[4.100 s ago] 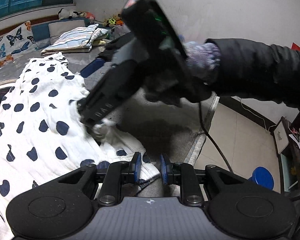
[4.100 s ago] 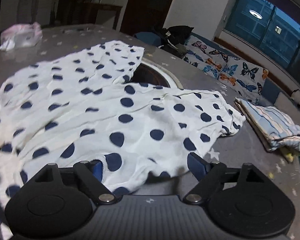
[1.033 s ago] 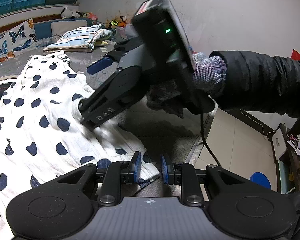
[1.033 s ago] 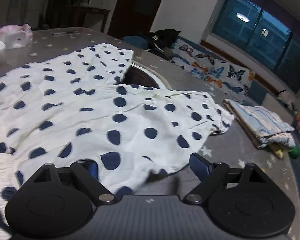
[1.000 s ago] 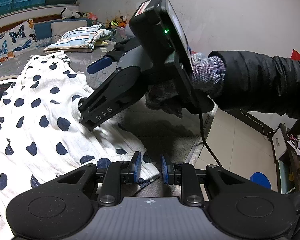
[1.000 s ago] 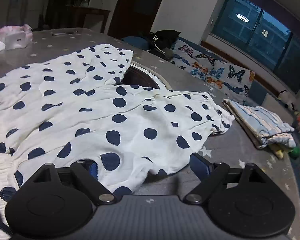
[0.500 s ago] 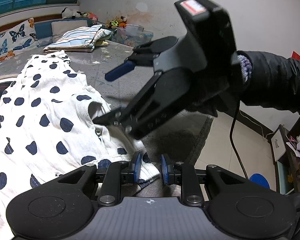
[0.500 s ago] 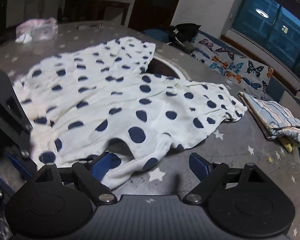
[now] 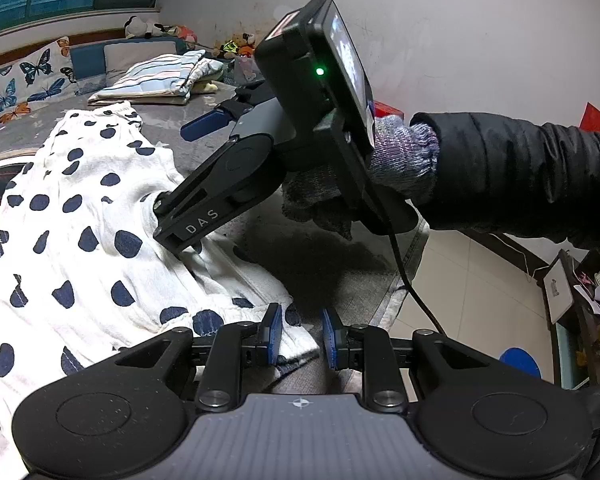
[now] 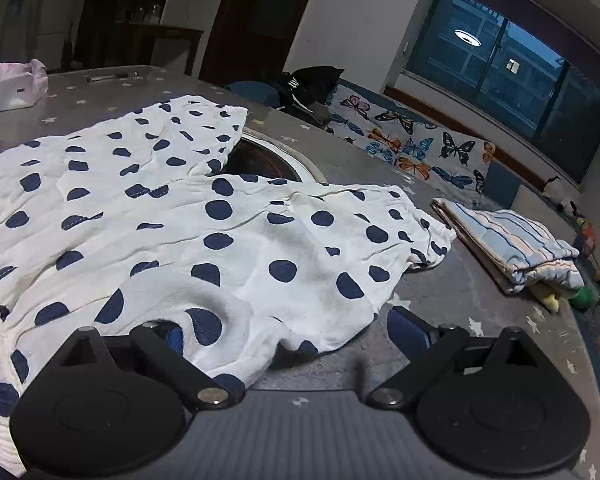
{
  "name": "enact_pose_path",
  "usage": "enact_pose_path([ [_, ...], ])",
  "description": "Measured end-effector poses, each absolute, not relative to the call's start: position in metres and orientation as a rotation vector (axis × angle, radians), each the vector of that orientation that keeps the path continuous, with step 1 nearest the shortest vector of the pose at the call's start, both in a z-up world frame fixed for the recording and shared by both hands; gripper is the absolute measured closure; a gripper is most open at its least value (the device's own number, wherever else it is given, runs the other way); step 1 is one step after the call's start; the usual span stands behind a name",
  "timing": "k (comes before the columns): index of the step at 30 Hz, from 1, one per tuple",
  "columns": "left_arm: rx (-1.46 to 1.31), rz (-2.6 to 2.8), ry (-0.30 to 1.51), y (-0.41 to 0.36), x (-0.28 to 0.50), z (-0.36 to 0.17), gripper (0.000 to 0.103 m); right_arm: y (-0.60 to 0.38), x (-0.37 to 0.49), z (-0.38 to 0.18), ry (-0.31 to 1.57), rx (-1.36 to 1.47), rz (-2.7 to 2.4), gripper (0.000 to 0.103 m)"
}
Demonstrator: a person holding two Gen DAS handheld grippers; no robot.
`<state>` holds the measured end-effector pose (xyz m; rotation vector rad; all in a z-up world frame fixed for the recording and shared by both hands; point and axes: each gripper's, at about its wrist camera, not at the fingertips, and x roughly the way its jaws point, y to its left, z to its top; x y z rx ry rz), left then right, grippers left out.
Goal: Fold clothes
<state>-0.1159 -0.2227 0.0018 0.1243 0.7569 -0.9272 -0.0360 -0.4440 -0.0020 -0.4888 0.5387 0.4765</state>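
A white garment with navy dots (image 10: 228, 240) lies spread over the grey star-print table (image 10: 480, 312); it also shows in the left wrist view (image 9: 80, 248). My right gripper (image 10: 284, 334) is wide open, its left finger under the garment's near edge and its right finger (image 10: 410, 330) over bare table. In the left wrist view the right gripper (image 9: 180, 184) presses down into the cloth. My left gripper (image 9: 299, 334) has its blue pads a narrow gap apart at the garment's hem, with a fold of cloth beside the left pad (image 9: 275, 332).
A folded striped garment (image 10: 512, 248) lies at the table's far right. A round dark inset (image 10: 268, 162) sits mid-table, partly covered. A pink bag (image 10: 12, 86) sits far left. Butterfly cushions (image 10: 412, 148) line the back. The table edge and tiled floor (image 9: 472, 292) are right of the left gripper.
The right gripper, lifted off the cloth half a second ago, has come back down with its left finger under the garment's edge. The left gripper has not moved.
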Motion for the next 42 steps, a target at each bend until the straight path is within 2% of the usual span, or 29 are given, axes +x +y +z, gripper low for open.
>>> enact_pose_path([
  [11,0.122,-0.931,0.757,-0.222,-0.115,0.002,0.079,-0.455,-0.064,0.012,0.588,-0.552,0.515,0.011],
  [18,0.125,-0.925,0.756,-0.222,-0.116,0.001,0.079,-0.457,-0.042,0.003,0.569,-0.501,0.440,0.007],
  [27,0.126,-0.943,0.734,-0.216,-0.119,0.016,0.075,-0.475,-0.079,0.029,0.639,-0.597,0.498,0.009],
  [31,0.091,-0.912,0.700,-0.204,-0.110,0.031,0.075,-0.480,-0.082,0.048,0.620,-0.525,0.508,0.009],
  [34,0.057,-0.855,0.721,-0.200,-0.096,0.028,0.076,-0.476,-0.077,0.058,0.585,-0.471,0.510,0.015],
  [39,0.025,-0.807,0.807,-0.201,-0.082,0.010,0.077,-0.457,-0.054,0.043,0.602,-0.436,0.536,0.025],
  [41,0.047,-0.822,0.814,-0.203,-0.085,0.006,0.077,-0.452,-0.050,0.031,0.630,-0.437,0.548,0.037],
  [42,0.057,-0.831,0.814,-0.202,-0.087,0.005,0.077,-0.451,-0.050,0.025,0.654,-0.437,0.556,0.039],
])
